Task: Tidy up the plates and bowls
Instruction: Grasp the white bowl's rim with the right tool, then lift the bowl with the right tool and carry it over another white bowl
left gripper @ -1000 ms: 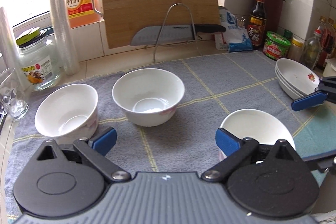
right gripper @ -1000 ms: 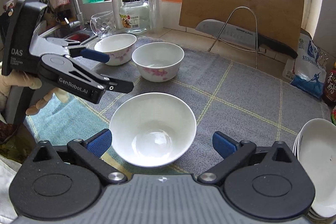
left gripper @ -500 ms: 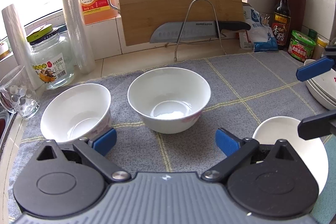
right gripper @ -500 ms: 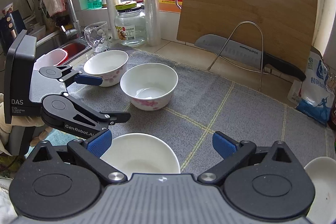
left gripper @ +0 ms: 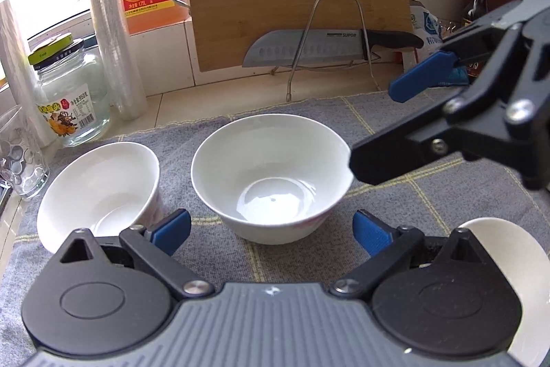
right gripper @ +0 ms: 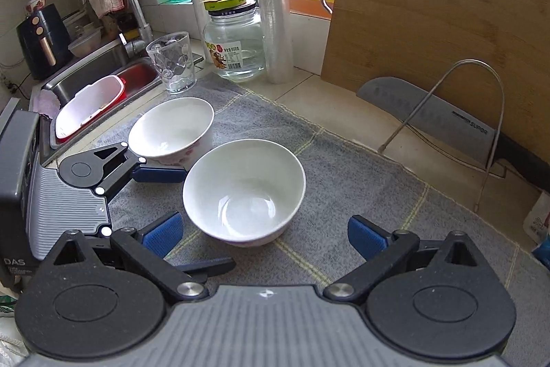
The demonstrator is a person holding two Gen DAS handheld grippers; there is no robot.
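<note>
Left gripper fingers wide apart, right gripper likewise, both empty.

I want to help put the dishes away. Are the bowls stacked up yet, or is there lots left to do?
Nothing looks stacked yet. Three bowls sit apart on the gray mat: the middle bowl, the left bowl and the right bowl. Both the left gripper and the right gripper are open and empty, aimed at the middle bowl. All the stacking is left.
</note>
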